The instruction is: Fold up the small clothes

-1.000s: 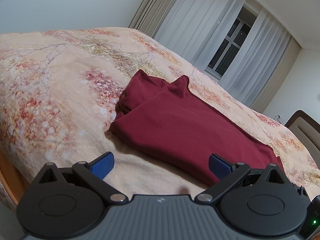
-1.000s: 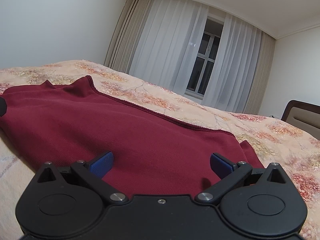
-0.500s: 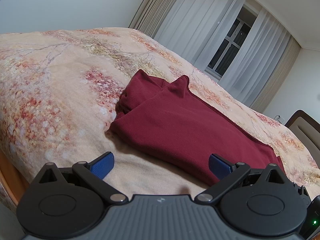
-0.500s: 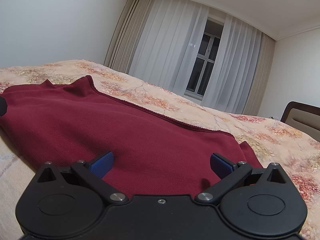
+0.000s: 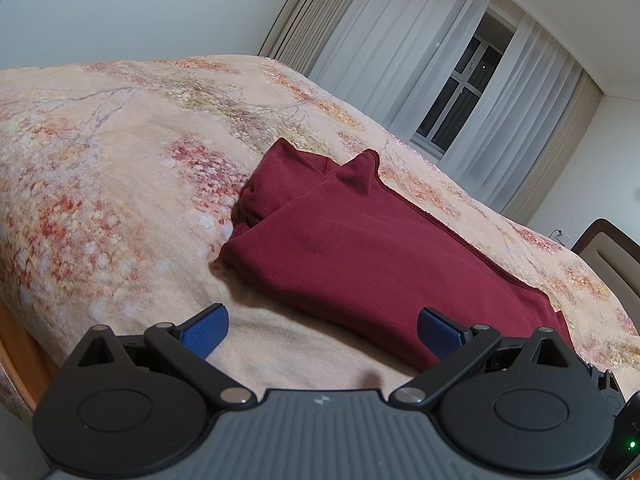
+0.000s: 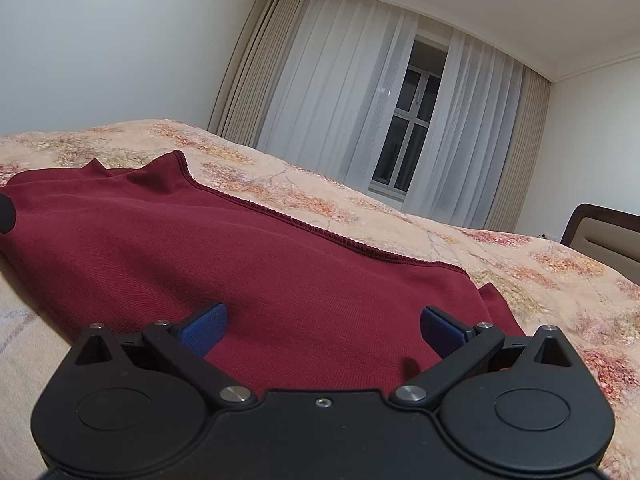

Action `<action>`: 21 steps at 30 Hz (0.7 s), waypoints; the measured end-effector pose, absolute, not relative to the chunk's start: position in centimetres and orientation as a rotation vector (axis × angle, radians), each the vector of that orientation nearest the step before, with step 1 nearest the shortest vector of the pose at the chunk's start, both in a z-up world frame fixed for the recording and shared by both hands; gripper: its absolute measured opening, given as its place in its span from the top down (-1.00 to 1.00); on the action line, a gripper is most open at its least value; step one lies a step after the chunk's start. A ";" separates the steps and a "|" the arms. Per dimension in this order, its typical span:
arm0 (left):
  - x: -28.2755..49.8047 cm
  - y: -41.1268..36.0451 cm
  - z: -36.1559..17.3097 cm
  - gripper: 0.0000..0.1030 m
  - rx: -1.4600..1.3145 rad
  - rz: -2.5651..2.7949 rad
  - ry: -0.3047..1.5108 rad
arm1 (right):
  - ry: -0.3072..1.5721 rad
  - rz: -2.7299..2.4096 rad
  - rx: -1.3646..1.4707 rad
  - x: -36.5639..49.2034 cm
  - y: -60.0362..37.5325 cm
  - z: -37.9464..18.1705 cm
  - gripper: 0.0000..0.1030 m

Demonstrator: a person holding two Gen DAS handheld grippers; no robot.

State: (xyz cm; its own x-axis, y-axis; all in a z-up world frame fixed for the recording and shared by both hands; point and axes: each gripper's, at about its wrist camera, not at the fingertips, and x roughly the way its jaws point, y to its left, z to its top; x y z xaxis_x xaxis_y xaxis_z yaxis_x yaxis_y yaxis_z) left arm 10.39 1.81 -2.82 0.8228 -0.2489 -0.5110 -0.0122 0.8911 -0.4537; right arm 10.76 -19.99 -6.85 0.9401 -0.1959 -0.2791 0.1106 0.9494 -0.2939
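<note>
A dark red knit garment (image 5: pixel 360 248) lies folded flat on the floral bedspread (image 5: pixel 100 184). Its near folded edge runs just ahead of my left gripper (image 5: pixel 322 330), which is open and empty, its blue pads spread wide at the garment's near left corner. In the right wrist view the same garment (image 6: pixel 248 264) fills the foreground. My right gripper (image 6: pixel 322 328) is open and empty, low over the garment's near right part. A stitched hem runs along its far edge.
The bedspread (image 6: pixel 500 264) stretches far to the left and behind the garment. A headboard (image 6: pixel 604 236) stands at the right. Curtains and a dark window (image 6: pixel 408 136) are behind the bed. The bed's wooden edge (image 5: pixel 16 344) shows at lower left.
</note>
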 end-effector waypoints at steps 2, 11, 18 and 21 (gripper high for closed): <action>10.4 1.8 -2.8 -0.99 -0.459 -0.130 0.596 | 0.311 -0.158 -0.279 10.8 -20.0 -6.9 -0.99; 11.4 2.3 -2.6 -0.99 -0.493 -0.135 0.596 | 0.311 -0.158 -0.279 10.8 -20.0 -6.9 -0.99; 13.3 4.0 -3.1 -0.99 -0.632 -0.130 0.546 | 0.311 -0.159 -0.279 10.8 -20.0 -6.9 -0.99; 13.1 4.0 -3.5 -0.91 -0.635 -0.111 0.526 | 0.311 -0.157 -0.276 10.8 -20.0 -6.9 -0.99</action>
State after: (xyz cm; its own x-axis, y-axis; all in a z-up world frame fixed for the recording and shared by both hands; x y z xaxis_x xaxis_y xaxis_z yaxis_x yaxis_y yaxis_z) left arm 13.08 3.98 -3.47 0.8636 -0.2565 -0.4341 -0.0584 0.8042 -0.5915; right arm 10.77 -20.01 -6.85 0.9403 -0.1940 -0.2798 0.1095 0.9505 -0.2909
